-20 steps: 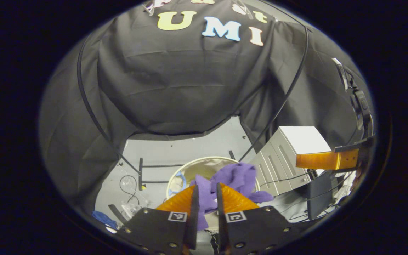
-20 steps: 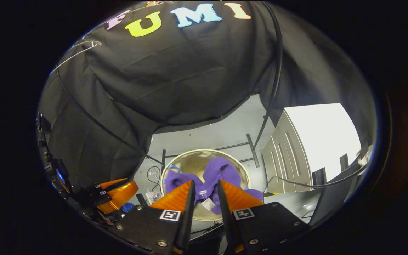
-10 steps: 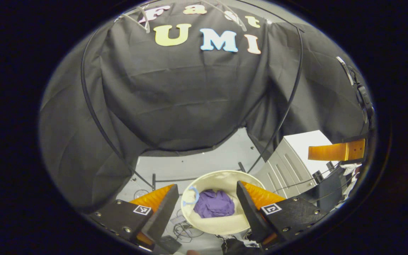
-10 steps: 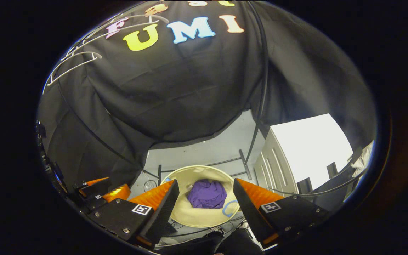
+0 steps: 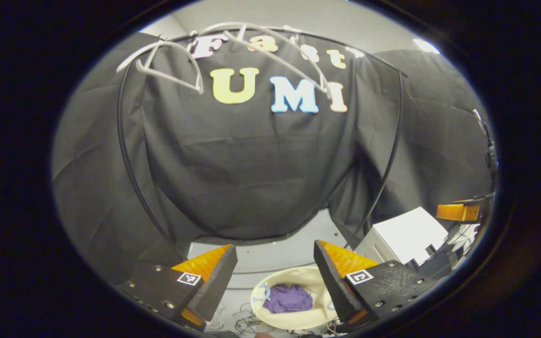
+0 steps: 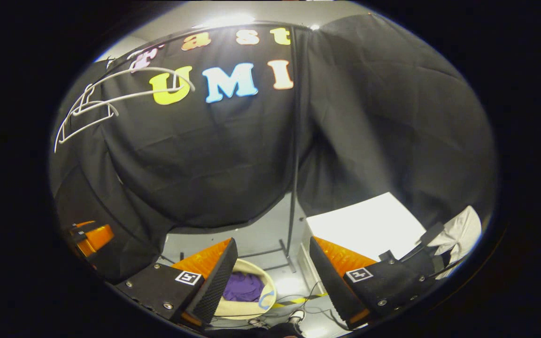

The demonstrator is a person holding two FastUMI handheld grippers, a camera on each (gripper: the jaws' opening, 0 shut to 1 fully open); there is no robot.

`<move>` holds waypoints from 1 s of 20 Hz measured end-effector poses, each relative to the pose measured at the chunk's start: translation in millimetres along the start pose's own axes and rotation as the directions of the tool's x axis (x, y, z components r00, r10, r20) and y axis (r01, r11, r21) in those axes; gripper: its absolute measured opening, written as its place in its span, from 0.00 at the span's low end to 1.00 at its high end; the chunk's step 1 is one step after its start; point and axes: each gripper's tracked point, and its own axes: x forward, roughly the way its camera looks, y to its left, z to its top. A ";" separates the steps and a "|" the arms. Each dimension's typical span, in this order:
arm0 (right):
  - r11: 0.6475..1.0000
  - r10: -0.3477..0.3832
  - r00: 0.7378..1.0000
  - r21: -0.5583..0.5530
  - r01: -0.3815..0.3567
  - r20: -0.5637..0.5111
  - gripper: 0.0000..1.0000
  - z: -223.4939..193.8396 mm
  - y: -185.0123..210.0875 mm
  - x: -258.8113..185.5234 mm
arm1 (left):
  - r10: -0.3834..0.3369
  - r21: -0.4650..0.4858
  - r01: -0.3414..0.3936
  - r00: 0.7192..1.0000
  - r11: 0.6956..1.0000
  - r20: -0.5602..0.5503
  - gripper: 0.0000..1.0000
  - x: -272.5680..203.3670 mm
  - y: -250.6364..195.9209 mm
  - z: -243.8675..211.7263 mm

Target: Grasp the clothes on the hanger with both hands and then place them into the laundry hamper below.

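Inside 1 hamper (image 5: 298,319): 1 purple garment (image 5: 288,298)

The left gripper (image 5: 274,263) is held high and level, its two fingers spread wide apart with nothing between them. The right gripper (image 6: 273,256) is the same: jaws wide, empty, raised well above the floor. In the left gripper view the right gripper shows far off at the right edge; in the right gripper view the left gripper shows at the left edge.

Clothes (image 5: 288,298) in the hamper (image 5: 298,318) on the floor, below the hanger (image 5: 176,56).
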 end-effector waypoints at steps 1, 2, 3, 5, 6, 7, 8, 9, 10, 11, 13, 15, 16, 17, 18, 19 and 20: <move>1.000 -0.010 0.999 -0.007 0.010 0.031 0.95 14.1 -4.7 -6.5 | 0.004 -0.005 -0.004 1.000 1.000 0.026 1.00 -6.6 0.8 17.7; 1.000 -0.017 0.998 -0.014 0.017 0.064 0.96 27.4 -8.9 -11.2 | 0.004 -0.018 -0.004 0.999 1.000 0.050 1.00 -14.1 0.5 32.6; 0.999 -0.023 0.995 -0.021 0.025 0.096 0.95 41.3 -12.7 -15.9 | 0.000 -0.034 0.003 0.997 0.999 0.078 1.00 -21.5 -1.3 49.3; 0.999 -0.018 0.987 -0.035 0.024 0.161 0.96 77.7 -9.4 -37.7 | 0.004 -0.058 0.003 0.992 0.998 0.125 1.00 -38.1 -2.0 78.7; 0.999 -0.005 0.980 -0.044 0.014 0.197 0.96 90.7 -9.0 -43.2 | 0.009 -0.069 0.002 0.989 0.998 0.149 0.95 -46.7 -3.9 94.1; 0.999 0.012 0.973 -0.053 0.000 0.230 0.96 105.6 -9.4 -49.5 | 0.013 -0.082 0.002 0.984 0.997 0.177 0.90 -55.4 -4.9 110.4; 0.998 0.034 0.964 -0.066 -0.017 0.263 0.92 116.9 -10.8 -55.6 | 0.019 -0.097 0.002 0.978 0.995 0.209 1.00 -65.1 -4.7 128.1; 0.996 0.055 0.955 -0.082 -0.032 0.290 0.92 127.5 -11.9 -61.5 | 0.020 -0.107 0.007 0.969 0.994 0.246 1.00 -73.0 -5.8 147.0; 0.994 0.073 0.947 -0.104 -0.043 0.312 0.92 136.7 -14.8 -63.8 | 0.023 -0.118 0.010 0.960 0.993 0.280 1.00 -84.0 -10.1 159.4; 0.990 0.094 0.939 -0.130 -0.053 0.332 0.96 144.0 -19.4 -66.3 | 0.029 -0.124 0.009 0.951 0.992 0.308 1.00 -95.6 -16.8 171.7; 0.981 0.146 0.921 -0.176 -0.086 0.361 0.92 157.5 -28.2 -70.7 | 0.043 -0.122 0.000 0.935 0.993 0.352 0.99 -112.0 -28.3 185.7; 0.972 0.193 0.902 -0.199 -0.123 0.386 0.96 169.6 -42.2 -72.8 | 0.059 -0.101 -0.021 0.921 0.995 0.386 0.99 -132.2 -38.0 198.8; 0.971 0.206 0.898 -0.193 -0.139 0.388 0.93 174.5 -53.8 -71.3 | 0.066 -0.086 -0.034 0.916 0.996 0.397 0.99 -143.5 -47.5 205.2; 0.971 0.217 0.895 -0.181 -0.157 0.391 0.95 179.2 -66.4 -71.8 | 0.066 -0.065 -0.043 0.907 0.997 0.415 0.99 -153.2 -58.4 212.8; 0.972 0.221 0.888 -0.167 -0.166 0.403 0.95 186.0 -81.1 -70.6 | 0.072 -0.053 -0.054 0.899 0.997 0.432 0.99 -158.7 -70.8 218.6; 0.976 0.208 0.885 -0.149 -0.159 0.417 0.95 194.1 -98.4 -69.5 | 0.089 -0.063 -0.068 0.893 0.996 0.441 0.99 -162.8 -80.8 220.5; 0.981 0.186 0.882 -0.129 -0.144 0.432 0.95 198.5 -118.6 -65.6 | 0.105 -0.083 -0.076 0.891 0.994 0.442 0.98 -159.7 -90.1 218.0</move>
